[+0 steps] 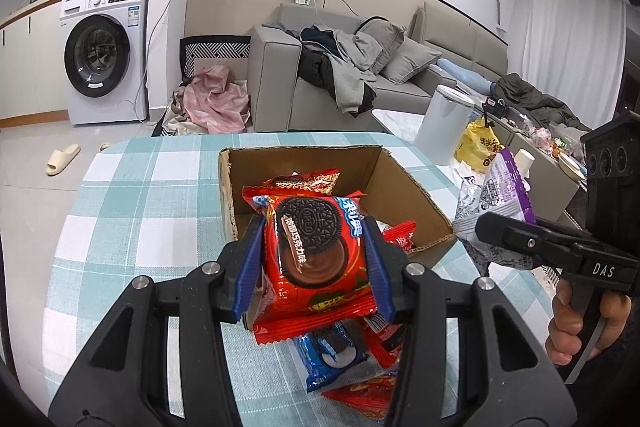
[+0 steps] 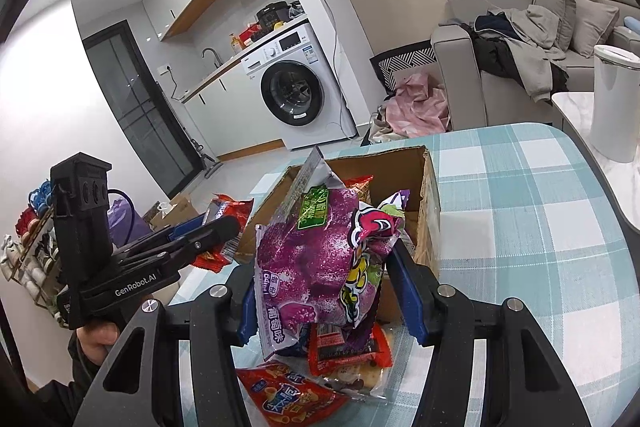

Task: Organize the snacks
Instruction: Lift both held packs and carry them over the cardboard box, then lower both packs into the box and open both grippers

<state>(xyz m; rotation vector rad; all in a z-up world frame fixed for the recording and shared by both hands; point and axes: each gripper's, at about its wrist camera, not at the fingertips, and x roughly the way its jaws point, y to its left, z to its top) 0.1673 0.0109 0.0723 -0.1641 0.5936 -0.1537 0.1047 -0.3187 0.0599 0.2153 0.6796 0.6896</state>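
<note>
The landmark is the box (image 1: 304, 163), an open cardboard carton on the checked tablecloth (image 1: 132, 195).

Nearest, on the cloth in front of the box, lies a loose heap of snacks: a blue Oreo pack (image 1: 332, 351) and red packs (image 1: 360, 393) on one side, an orange-red snack bag (image 2: 292, 393) and a dark-red wrapper (image 2: 348, 347) on the other.

The left gripper (image 1: 316, 259) is pinching a red Oreo pack (image 1: 320, 255) between its blue pads (image 1: 252, 267). The pack hangs above the near wall of the box, label facing up.

The right gripper (image 2: 328, 283) is clamped on a purple bag (image 2: 304, 267) together with a second, crumpled purple-and-yellow bag (image 2: 368, 259). Both bags hang just in front of the box, at its near corner. A hand (image 1: 576, 327) grips this gripper's handle.

Inside the box lie more red packs (image 1: 302, 181).

Beyond the box stand a white bin (image 1: 444, 123), a grey sofa (image 1: 280, 79) piled with clothes, and a washing machine (image 1: 104, 55).
</note>
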